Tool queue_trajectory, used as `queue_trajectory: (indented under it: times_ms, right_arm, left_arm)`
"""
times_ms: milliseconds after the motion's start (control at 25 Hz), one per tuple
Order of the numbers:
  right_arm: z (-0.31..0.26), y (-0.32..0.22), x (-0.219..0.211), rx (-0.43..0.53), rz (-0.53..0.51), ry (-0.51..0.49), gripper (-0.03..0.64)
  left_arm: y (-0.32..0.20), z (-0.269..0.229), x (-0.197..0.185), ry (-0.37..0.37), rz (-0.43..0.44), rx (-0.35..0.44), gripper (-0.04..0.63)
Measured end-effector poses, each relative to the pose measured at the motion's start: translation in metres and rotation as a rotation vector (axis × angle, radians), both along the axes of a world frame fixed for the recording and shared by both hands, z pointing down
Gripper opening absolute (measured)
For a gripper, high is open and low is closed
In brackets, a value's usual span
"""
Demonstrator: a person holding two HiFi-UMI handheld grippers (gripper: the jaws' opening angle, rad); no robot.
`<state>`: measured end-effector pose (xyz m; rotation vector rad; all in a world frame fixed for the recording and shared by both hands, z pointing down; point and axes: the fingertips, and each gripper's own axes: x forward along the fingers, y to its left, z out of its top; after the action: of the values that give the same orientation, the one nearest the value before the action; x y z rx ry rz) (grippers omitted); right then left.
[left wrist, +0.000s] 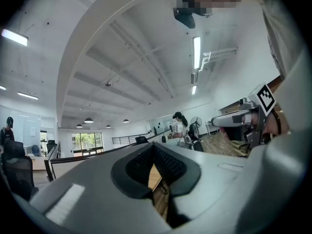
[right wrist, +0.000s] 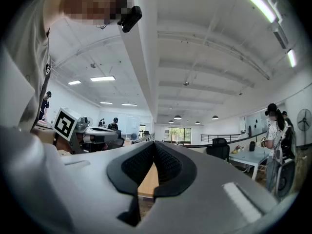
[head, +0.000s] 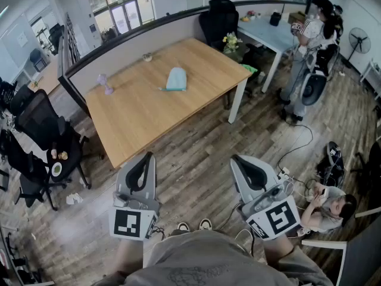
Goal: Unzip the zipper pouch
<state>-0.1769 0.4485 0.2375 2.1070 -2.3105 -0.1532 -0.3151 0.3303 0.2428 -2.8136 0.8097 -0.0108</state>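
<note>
not begun: left gripper point(head: 146, 158) and right gripper point(head: 237, 160) are both closed and empty, near the body over the floor point(head: 196, 159). the pale blue zipper pouch point(head: 176, 79) lies far ahead on the wooden table point(head: 137, 115); next, probably step closer and open the jaws

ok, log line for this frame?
left gripper: jaws shut, empty | right gripper: jaws shut, empty | pouch: on table, untouched | stage: pre-approach

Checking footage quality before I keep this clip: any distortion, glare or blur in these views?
Head view: evenly lit, fisheye bows the table edges, pouch small but sharp. Left gripper view: strong fisheye, black corners, bright ceiling light. Right gripper view: likewise, light strip glaring.
</note>
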Motion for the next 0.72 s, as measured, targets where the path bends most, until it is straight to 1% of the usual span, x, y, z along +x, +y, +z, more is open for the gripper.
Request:
queue_trajectory:
  times_ms: [200, 480, 600, 680, 720]
  right_arm:
    - [0.000, 0.005, 0.010, 0.020, -0.002, -0.044, 0.011]
    - [0.008, 0.017, 0.017, 0.030, -0.007, -0.030, 0.011]
    - [0.007, 0.019, 0.024, 0.055, 0.014, -0.035, 0.012]
    - [0.005, 0.018, 0.031, 0.070, 0.041, -0.041, 0.029]
    - [0.005, 0.016, 0.034, 0.073, 0.051, -0.045, 0.070]
  left_arm:
    - [0.003, 0.005, 0.008, -0.001, 0.002, -0.021, 0.000]
    - [0.014, 0.011, 0.016, 0.015, 0.000, -0.037, 0.000]
    - [0.015, 0.011, 0.018, 0.022, -0.016, -0.040, 0.000]
    - [0.011, 0.008, 0.018, 0.030, -0.042, -0.034, 0.000]
    - [0.008, 0.007, 0.018, 0.037, -0.056, -0.029, 0.007]
